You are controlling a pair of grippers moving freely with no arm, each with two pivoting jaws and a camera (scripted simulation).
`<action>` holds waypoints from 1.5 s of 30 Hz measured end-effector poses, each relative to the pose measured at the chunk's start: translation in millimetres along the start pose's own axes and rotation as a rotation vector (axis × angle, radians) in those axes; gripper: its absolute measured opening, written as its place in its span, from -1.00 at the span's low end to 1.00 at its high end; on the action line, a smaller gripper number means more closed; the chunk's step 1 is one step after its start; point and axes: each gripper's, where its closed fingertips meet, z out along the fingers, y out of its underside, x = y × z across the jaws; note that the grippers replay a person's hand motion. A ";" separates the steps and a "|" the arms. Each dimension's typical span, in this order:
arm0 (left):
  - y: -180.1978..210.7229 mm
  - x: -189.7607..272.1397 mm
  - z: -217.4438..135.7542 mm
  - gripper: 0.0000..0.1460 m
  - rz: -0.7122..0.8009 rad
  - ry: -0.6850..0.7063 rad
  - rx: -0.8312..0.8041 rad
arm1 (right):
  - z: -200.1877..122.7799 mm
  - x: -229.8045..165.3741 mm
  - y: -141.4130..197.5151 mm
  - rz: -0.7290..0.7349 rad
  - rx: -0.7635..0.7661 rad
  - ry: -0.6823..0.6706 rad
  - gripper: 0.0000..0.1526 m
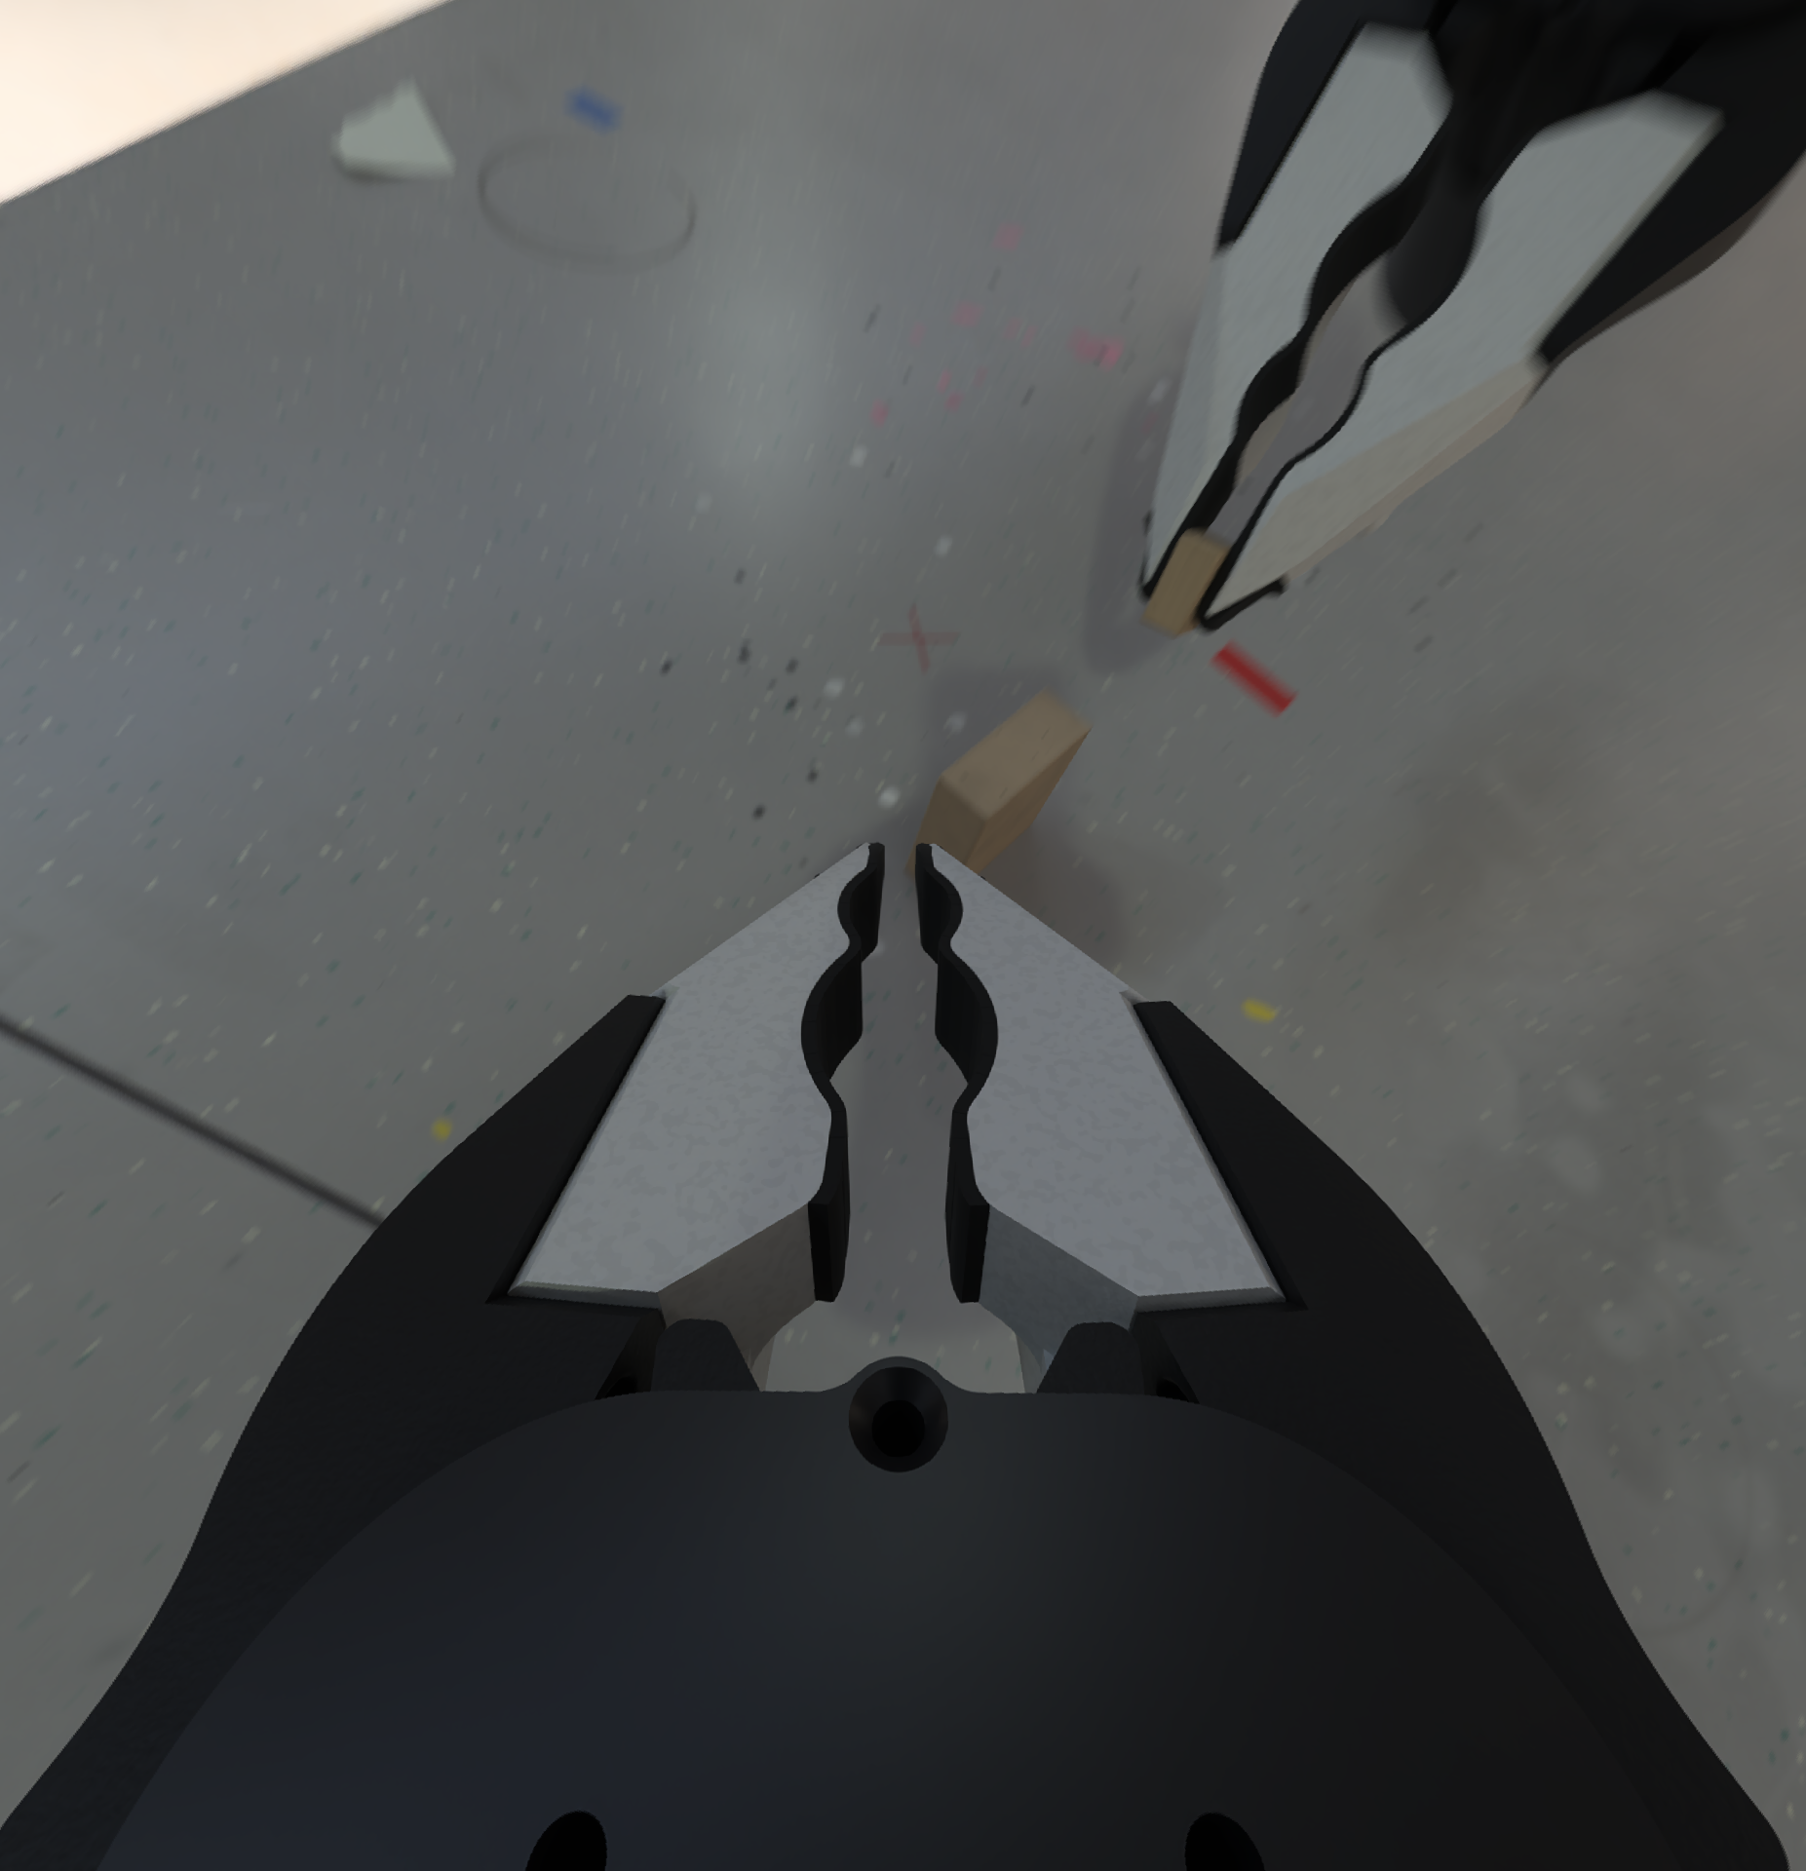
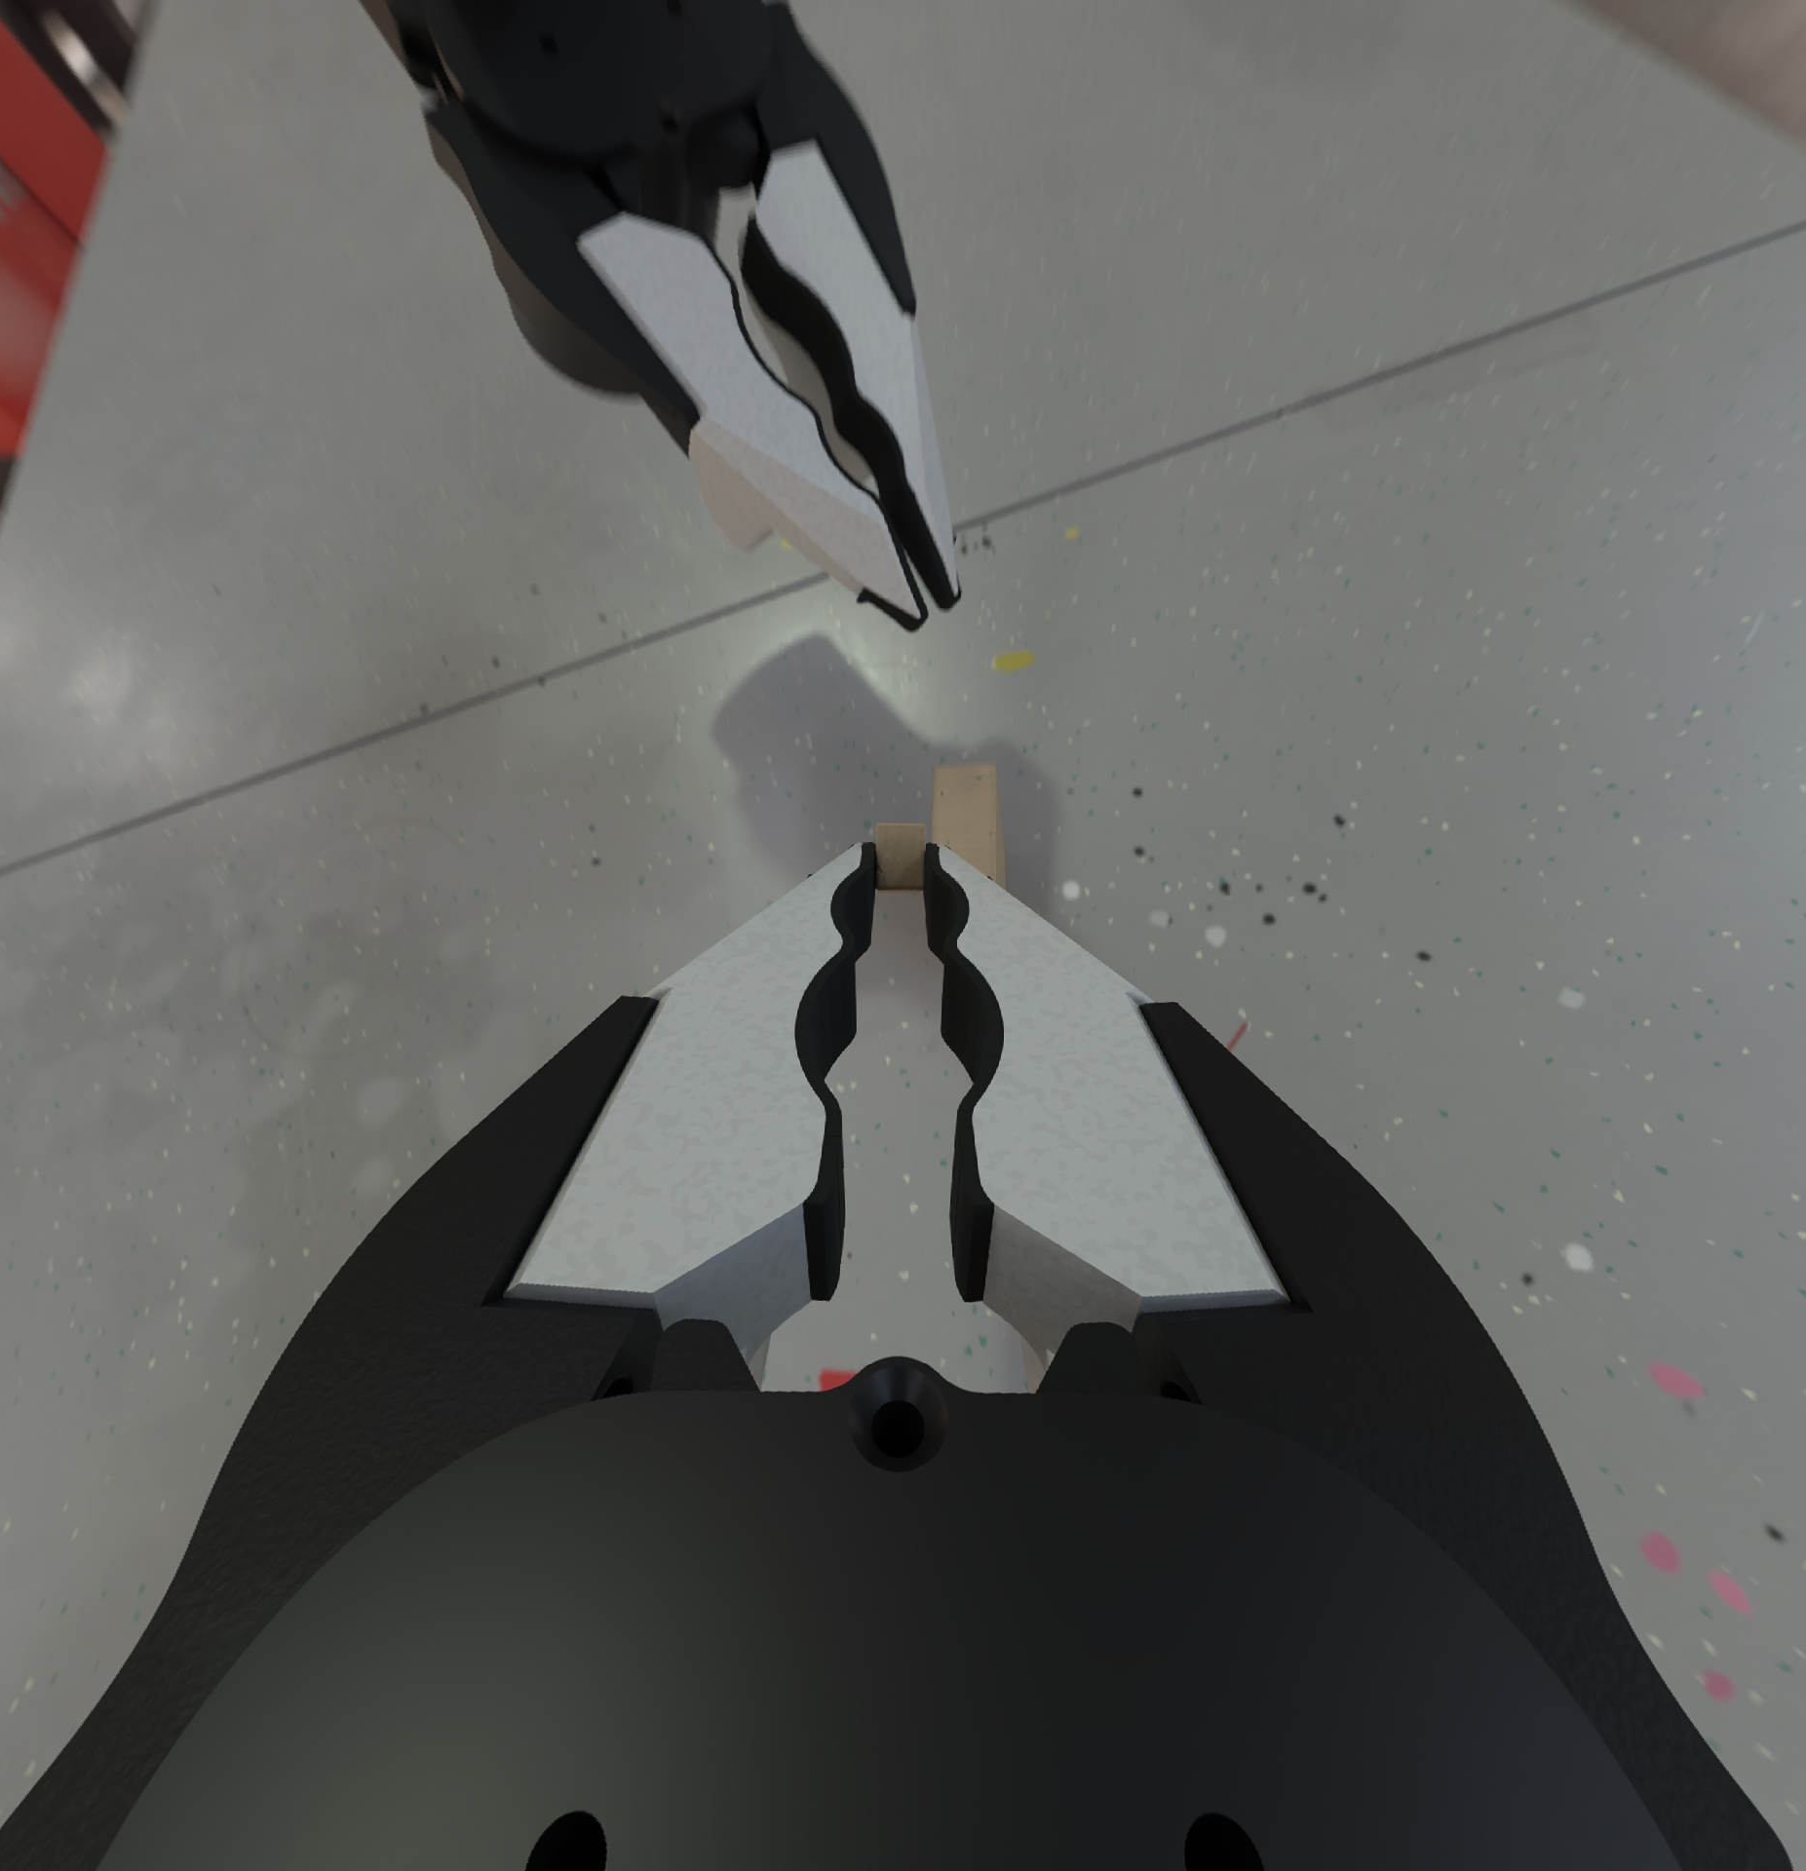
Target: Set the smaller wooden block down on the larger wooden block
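Pinching the smaller block [image 2: 899,856] in my right hand-held gripper [image 2: 899,869], I hold it near the larger block [image 1: 1010,785] on the table [image 1: 473,607]; my left hand-held gripper [image 1: 899,861] is nearly clenched, empty.

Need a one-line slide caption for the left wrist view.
Right hand-held gripper grips the smaller wooden block beside the larger wooden block.

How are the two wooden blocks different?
The smaller wooden block is pinched between the fingertips of the right hand-held gripper; the larger wooden block lies free on the table. The smaller one looks stubby, the larger one long and flat. Both are plain pale wood.
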 end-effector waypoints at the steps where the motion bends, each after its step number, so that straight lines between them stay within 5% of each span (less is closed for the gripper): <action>1: 6.2 -3.5 0.0 -0.89 0.014 -0.031 -0.058 | 1.7 0.3 2.9 -0.007 -0.048 0.003 -0.89; 8: -15.8 16.7 -12.5 -0.68 0.043 0.084 0.084 | 13.0 1.3 20.1 -0.062 -0.332 0.015 -0.89; 13: -8.2 33.3 2.9 -0.58 0.088 0.148 0.015 | 19.9 -0.1 26.4 -0.109 -0.553 0.018 -0.89; 19: 0.6 33.0 27.4 -0.74 0.090 0.164 0.004 | 27.0 2.1 15.1 -0.168 -0.680 0.044 -0.89; 25: -8.7 22.6 15.3 -1.00 -0.007 0.194 0.130 | 23.5 16.8 -4.8 -0.089 -0.496 0.110 -0.89; 36: -24.2 19.2 1.5 -1.00 -0.124 0.282 0.301 | 31.6 9.2 -4.5 0.123 -0.133 -0.055 -0.89; 45: -16.2 12.7 3.8 -0.78 -0.076 0.208 0.223 | 33.7 6.5 7.3 0.051 -0.320 -0.018 -0.89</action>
